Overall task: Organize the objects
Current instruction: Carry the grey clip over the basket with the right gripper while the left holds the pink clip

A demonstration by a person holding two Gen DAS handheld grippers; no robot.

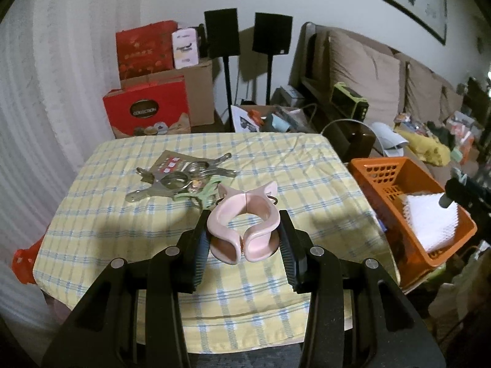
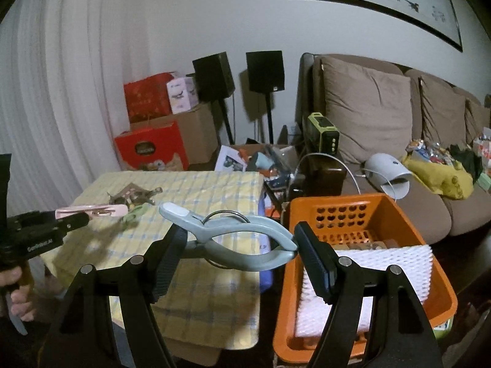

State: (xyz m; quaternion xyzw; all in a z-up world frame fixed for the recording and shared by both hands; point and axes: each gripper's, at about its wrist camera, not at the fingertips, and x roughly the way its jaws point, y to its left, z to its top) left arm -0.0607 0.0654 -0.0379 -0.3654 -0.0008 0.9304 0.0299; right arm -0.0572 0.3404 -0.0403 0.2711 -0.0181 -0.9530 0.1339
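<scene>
The left gripper (image 1: 244, 239) has its fingers clamped on a pink clip (image 1: 242, 230), held above the near edge of the worktop (image 1: 276, 159). The right gripper (image 2: 242, 260) grips a grey clip (image 2: 230, 239) across its handles, poised between the worktop's right edge and the orange basket (image 2: 442, 291) beside it, likely for dropping in. More clips (image 1: 181, 181) lie heaped toward the far left corner, awaiting sorting.

Black two-finger left gripper (image 1: 244, 239), ribbed pads (image 1: 201, 245), silver pivot screws; matching right gripper (image 2: 241, 245)
</scene>
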